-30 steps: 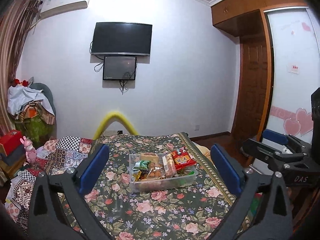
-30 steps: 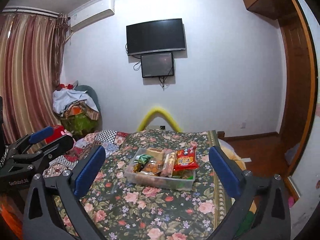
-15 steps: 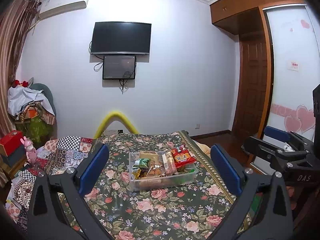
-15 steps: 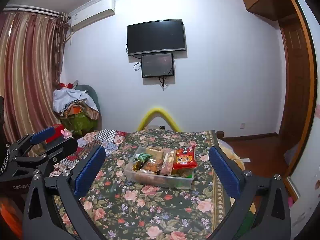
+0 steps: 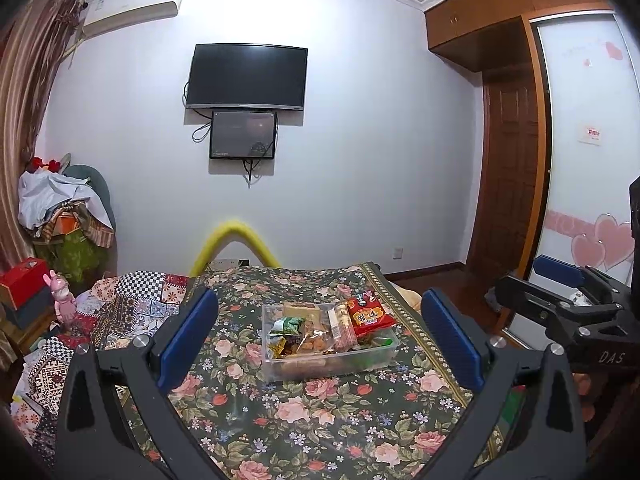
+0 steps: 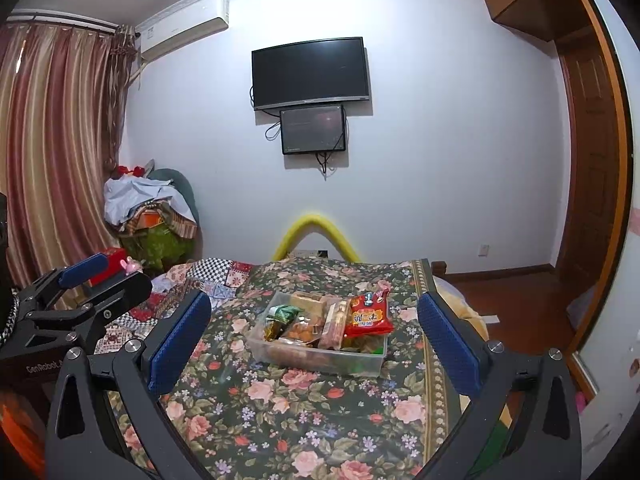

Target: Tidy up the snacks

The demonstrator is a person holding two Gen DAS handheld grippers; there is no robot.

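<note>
Two grippers, left (image 5: 318, 334) and right (image 6: 314, 338), hang spread wide with nothing between their pads, both well short of the bin (image 5: 376, 356). It sits on the floral cloth (image 5: 304, 412) toward the far right corner of the table, already packed with snacks: a red packet (image 5: 366, 316) stands upright at its right end, a green packet (image 5: 288, 325) at its left, and wrapped pieces between them that I can't make out singly. I see no loose snacks on the cloth around it, so I judge gathering is done; whether sorting inside the bin is left, I can't tell from here.
</note>
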